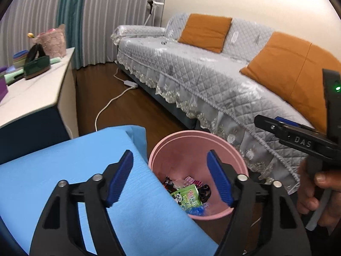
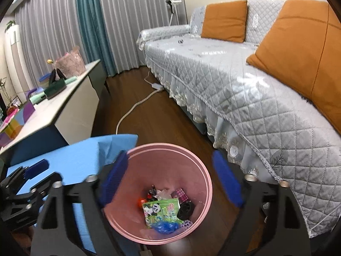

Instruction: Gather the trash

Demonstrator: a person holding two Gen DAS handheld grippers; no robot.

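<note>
A long sofa (image 2: 234,81) under a quilted grey cover ran along the wall, orange cushions (image 2: 223,20) propped on it, grey and teal curtains (image 2: 85,21) behind. A white worktop (image 2: 70,98) with clutter stood opposite, across dark wood floor (image 2: 162,115). Nearer, a blue-covered worktop (image 1: 64,160) sat just beside a pink bin (image 2: 198,170) on the floor. Trash (image 2: 164,211) lay in the bin's bottom: a green panda wrapper, dark and blue scraps. Both grippers hung above it, tilted down, left gripper (image 1: 170,177) and right gripper (image 2: 170,179) with fingers spread wide, nothing between them. A hand (image 1: 315,192) held the right gripper's handle.
</note>
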